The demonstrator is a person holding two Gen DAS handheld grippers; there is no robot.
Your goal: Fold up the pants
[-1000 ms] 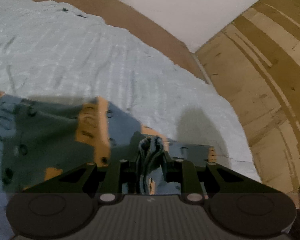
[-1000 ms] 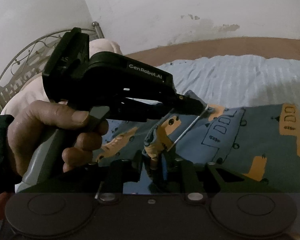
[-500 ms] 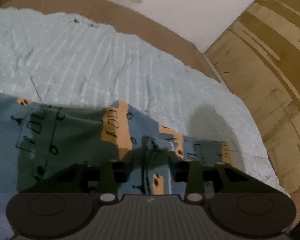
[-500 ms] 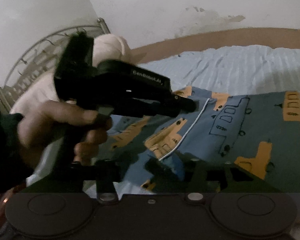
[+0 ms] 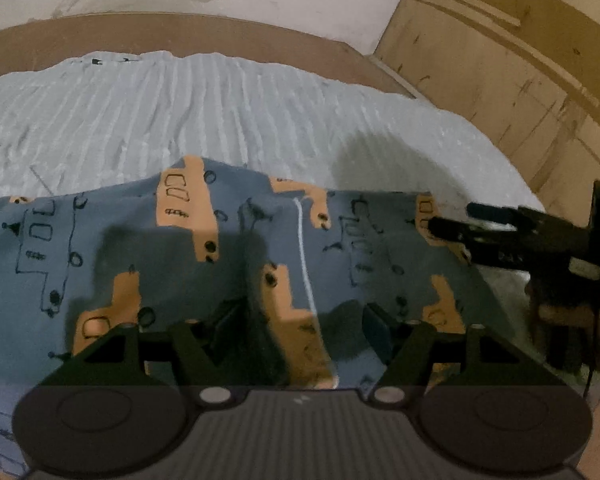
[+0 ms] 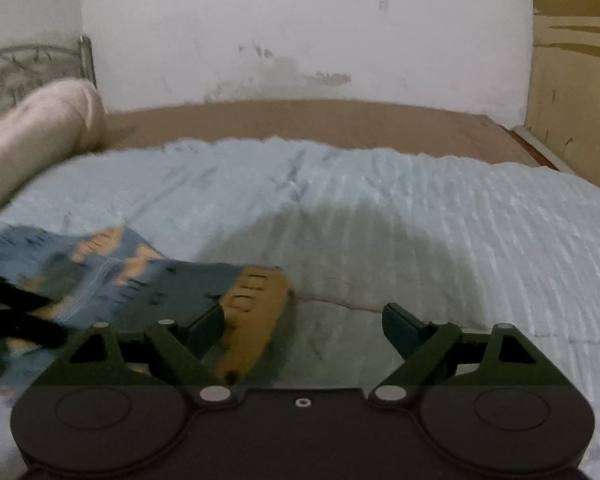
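readable text: none in either view
pants (image 5: 236, 248) print: drawn bus and truck shapes only, no letters
right tongs (image 5: 448, 226) body: pale label patch, too blurred to read

The pants (image 6: 112, 280) are being smeared by motion blur at the left of the right wrist frame, and their print is being left unreadable there. In the left wrist frame, the pants (image 5: 260, 264) are being cut off by the left edge and partly covered at the bottom by the left tool (image 5: 300, 332).
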